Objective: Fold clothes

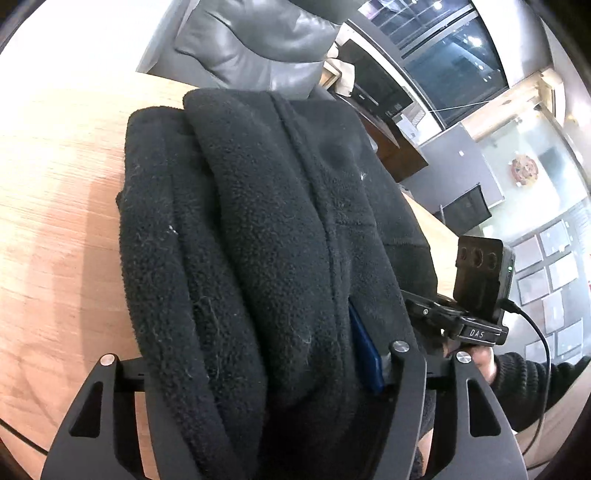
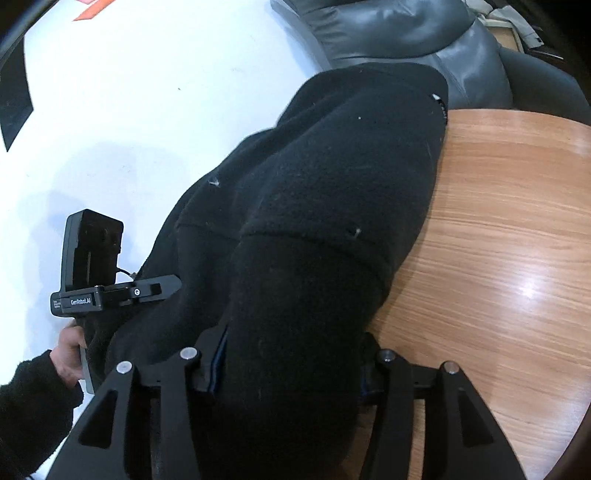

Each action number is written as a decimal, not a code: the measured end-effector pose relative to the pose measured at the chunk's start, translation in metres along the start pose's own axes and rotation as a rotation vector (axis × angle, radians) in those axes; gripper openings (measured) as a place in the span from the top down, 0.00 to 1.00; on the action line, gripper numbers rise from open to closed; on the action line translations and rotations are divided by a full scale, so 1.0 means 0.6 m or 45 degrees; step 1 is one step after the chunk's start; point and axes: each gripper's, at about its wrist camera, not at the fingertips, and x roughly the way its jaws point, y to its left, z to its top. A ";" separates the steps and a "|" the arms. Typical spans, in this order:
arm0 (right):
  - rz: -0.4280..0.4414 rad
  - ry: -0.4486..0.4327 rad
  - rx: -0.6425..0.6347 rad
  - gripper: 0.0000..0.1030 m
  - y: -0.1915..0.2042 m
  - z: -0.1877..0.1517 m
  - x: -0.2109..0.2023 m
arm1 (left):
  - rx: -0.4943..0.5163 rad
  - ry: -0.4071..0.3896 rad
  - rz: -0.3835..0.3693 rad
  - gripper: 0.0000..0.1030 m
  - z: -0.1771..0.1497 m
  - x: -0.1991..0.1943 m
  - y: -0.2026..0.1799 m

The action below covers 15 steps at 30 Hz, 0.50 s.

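Black fleece garment was seen bunched in thick folds, filling the centre of both frames and resting partly on the wooden table. Left gripper was pinched on a thick wad of the fleece at lower centre. Right gripper was likewise clamped on the fabric. A grey leather chair was noted at upper right, beyond the table.
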 end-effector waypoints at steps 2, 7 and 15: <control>-0.010 0.015 0.006 0.48 0.025 -0.030 -0.022 | 0.014 0.018 0.001 0.32 -0.005 0.014 -0.019; -0.027 0.024 0.037 0.43 0.052 -0.042 -0.037 | 0.040 0.020 0.053 0.15 -0.003 0.038 -0.018; -0.255 0.027 -0.201 0.13 0.115 -0.042 -0.163 | -0.091 -0.200 0.270 0.08 -0.075 -0.099 -0.102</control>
